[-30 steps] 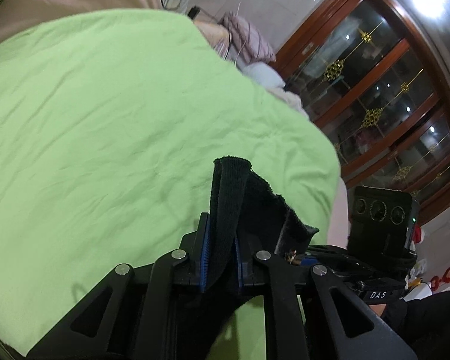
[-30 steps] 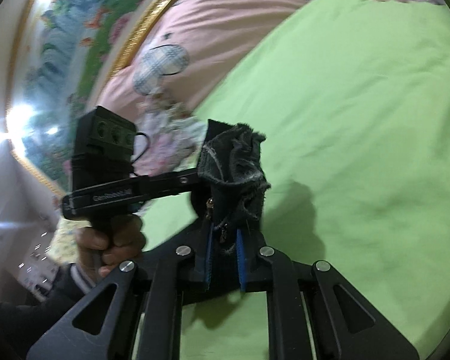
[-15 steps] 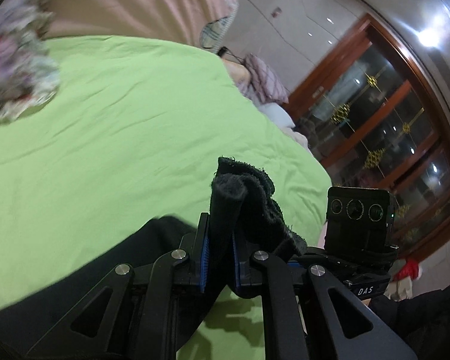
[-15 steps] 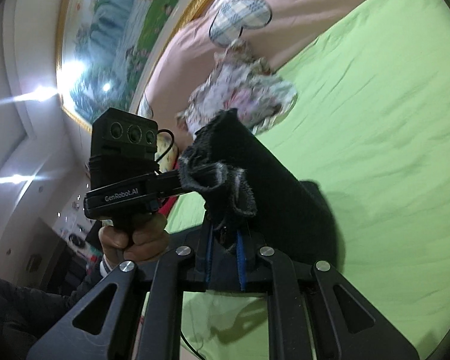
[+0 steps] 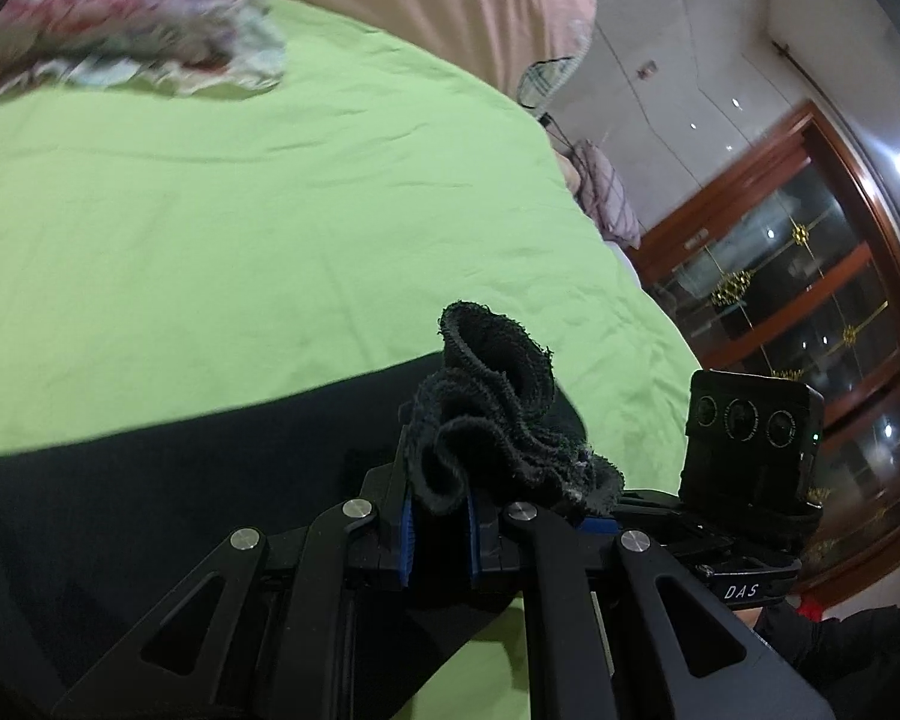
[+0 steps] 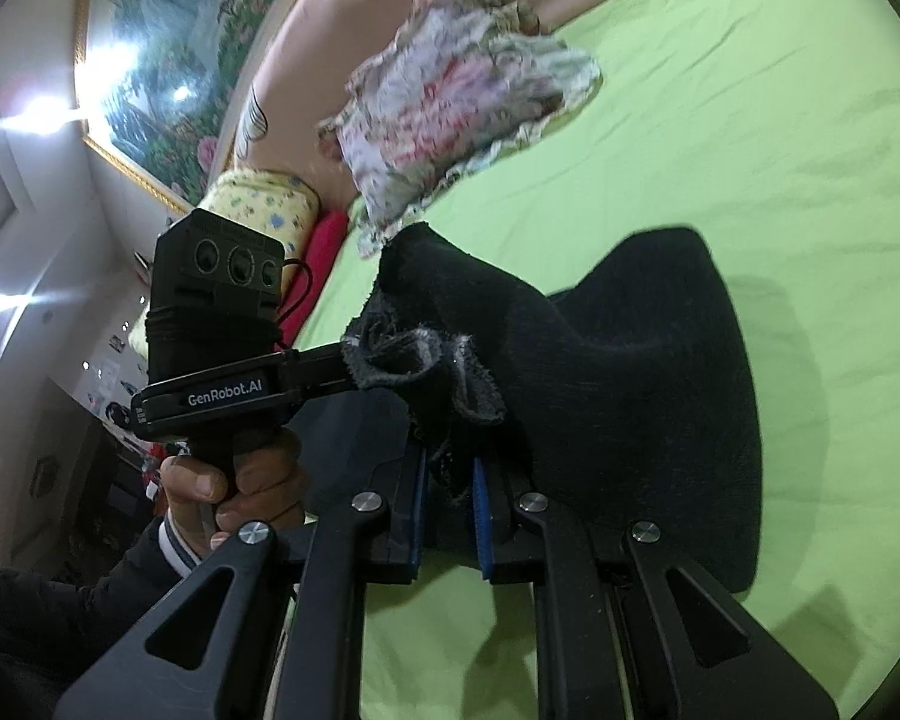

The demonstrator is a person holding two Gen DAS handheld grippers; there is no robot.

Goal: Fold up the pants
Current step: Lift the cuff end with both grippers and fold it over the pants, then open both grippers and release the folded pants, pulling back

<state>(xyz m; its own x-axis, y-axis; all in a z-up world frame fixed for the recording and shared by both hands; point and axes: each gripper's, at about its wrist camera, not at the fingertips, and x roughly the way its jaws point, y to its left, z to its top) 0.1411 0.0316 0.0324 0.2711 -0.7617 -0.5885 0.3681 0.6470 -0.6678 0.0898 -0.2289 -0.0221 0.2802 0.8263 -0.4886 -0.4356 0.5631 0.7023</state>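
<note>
pinching black pants (image 5: 150, 480) — left claw (image 5: 439, 531), right claw (image 6: 453, 516) — cloth trailing across green sheet (image 5: 210, 228).

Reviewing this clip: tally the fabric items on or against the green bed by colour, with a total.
Black pants: 1
Floral bundle: 1
Pink bedding: 1
Yellow flowered pillow: 1
Red item: 1
Total: 5

dim indoor light, ceiling lamp glare, fisheye-warped dark edges, blurred floral cloth (image 5: 144, 18)
</note>
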